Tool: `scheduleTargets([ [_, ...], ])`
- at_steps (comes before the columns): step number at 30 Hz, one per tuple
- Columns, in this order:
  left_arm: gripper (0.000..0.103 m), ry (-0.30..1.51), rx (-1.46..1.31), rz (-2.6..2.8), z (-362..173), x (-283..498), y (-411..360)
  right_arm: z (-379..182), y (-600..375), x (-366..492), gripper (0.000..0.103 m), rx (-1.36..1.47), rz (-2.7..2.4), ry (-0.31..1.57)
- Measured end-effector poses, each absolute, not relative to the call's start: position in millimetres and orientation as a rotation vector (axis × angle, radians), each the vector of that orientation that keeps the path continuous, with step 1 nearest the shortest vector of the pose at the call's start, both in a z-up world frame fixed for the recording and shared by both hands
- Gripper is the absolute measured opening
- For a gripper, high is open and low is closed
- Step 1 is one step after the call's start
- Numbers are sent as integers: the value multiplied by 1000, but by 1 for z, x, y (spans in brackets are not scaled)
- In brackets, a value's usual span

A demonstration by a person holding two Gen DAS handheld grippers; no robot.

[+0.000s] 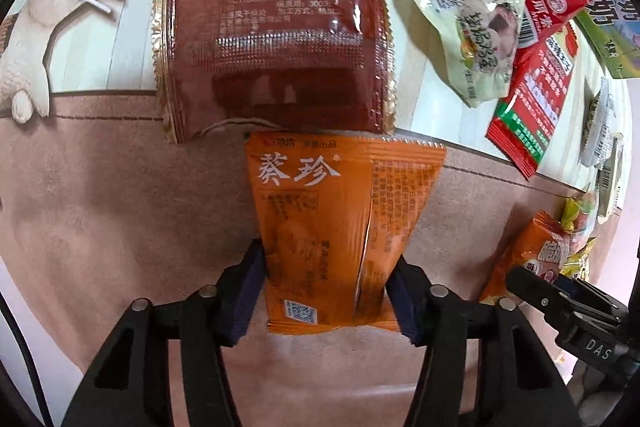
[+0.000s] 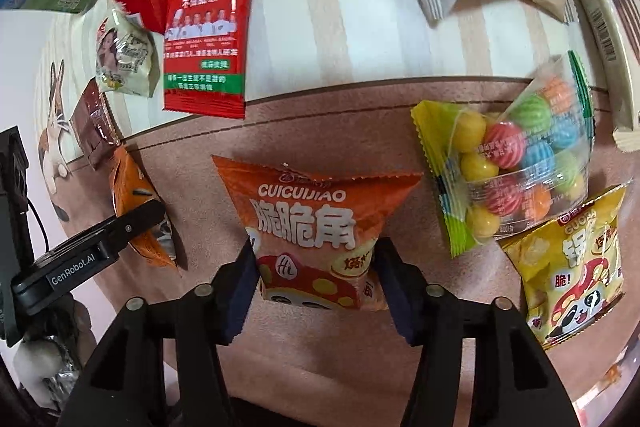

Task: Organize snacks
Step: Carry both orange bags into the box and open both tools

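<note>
Striped cloth with a pinkish-brown band is covering the table [image 1: 100, 195]. Left tongs [image 1: 326, 301] are clamping the orange seed packet [image 1: 340, 227] at lower centre, its long axis pointing away from them toward the brown packet [image 1: 272, 55]. Right tongs [image 2: 316, 291] are clamping the orange crisp bag [image 2: 312, 227], lower centre.

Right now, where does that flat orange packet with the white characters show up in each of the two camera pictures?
Left wrist view: the flat orange packet fills the lower centre, pinched between the left gripper pads.
Right wrist view: the same packet sits at the left edge, seen side-on, with the left gripper clamped on it.
Shared landmark: the brown packet, just above it in the left view, up-left of it in the right view.
</note>
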State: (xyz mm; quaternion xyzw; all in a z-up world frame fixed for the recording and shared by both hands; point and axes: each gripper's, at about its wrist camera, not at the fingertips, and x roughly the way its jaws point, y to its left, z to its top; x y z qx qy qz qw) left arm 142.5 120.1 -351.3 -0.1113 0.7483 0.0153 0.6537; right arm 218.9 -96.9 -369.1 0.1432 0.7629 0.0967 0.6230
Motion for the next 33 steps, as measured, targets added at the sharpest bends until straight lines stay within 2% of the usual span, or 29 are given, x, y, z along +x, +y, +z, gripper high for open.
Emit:
scheduleTargets([
  [4,52,1684,-257,16,-334,128,112,-355,-94,216,50,296,238,1730],
  [11,52,1602,-219,-52,-291,119,85,-323,-103,219,49,316,281,1662],
  [17,52,1477,-237,-156,-220,127,65,-266,-131,233,49,387,339,1564],
  [25,52,1288,-284,-267,-119,193,68,-155,-170,285,49,436,382,1327],
  [29,52,1232,-254,-249,-93,247,68,-122,-175,329,49,382,338,1238],
  [33,52,1218,-173,-194,-91,311,65,-109,-181,386,49,321,280,1213],
])
